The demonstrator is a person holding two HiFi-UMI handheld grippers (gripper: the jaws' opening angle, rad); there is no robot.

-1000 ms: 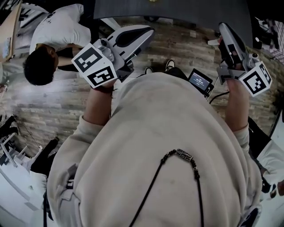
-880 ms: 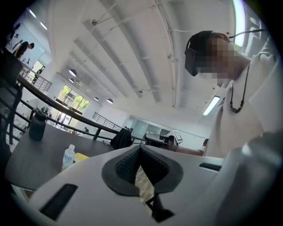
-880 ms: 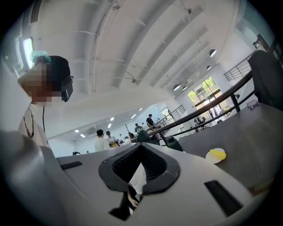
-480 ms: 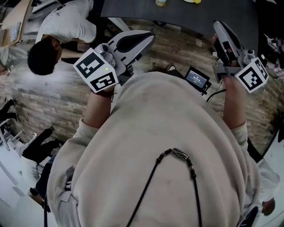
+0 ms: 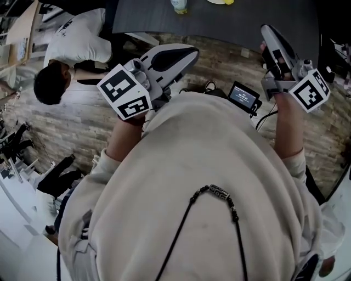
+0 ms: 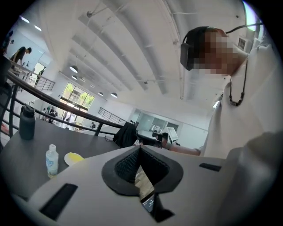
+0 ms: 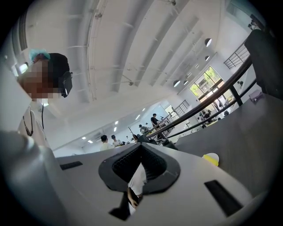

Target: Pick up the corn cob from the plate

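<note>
The corn cob [image 6: 76,156] is a yellow shape on a small white plate [image 6: 68,160] far off on the dark grey table [image 6: 26,154]. In the right gripper view the cob [image 7: 213,161] and plate [image 7: 211,155] lie well beyond the jaws. The plate's edge [image 5: 218,1] just shows at the top of the head view. My left gripper [image 5: 193,52] and right gripper [image 5: 265,28] are held in front of the person's chest, short of the table. Both are shut with nothing between the jaws, as the left gripper [image 6: 140,148] and right gripper [image 7: 141,145] show in their own views.
A small clear bottle [image 6: 51,161] stands just left of the plate, and a dark flask [image 6: 26,124] further left. A small screen device [image 5: 244,97] sits between the grippers above the wood floor. A person in white [image 5: 71,49] bends at the left. Railings and people stand beyond the table.
The head view has shifted toward the table, so the clear bottle and the plate's edge now show at the top. Both grippers have moved slightly toward the table and stayed shut.
</note>
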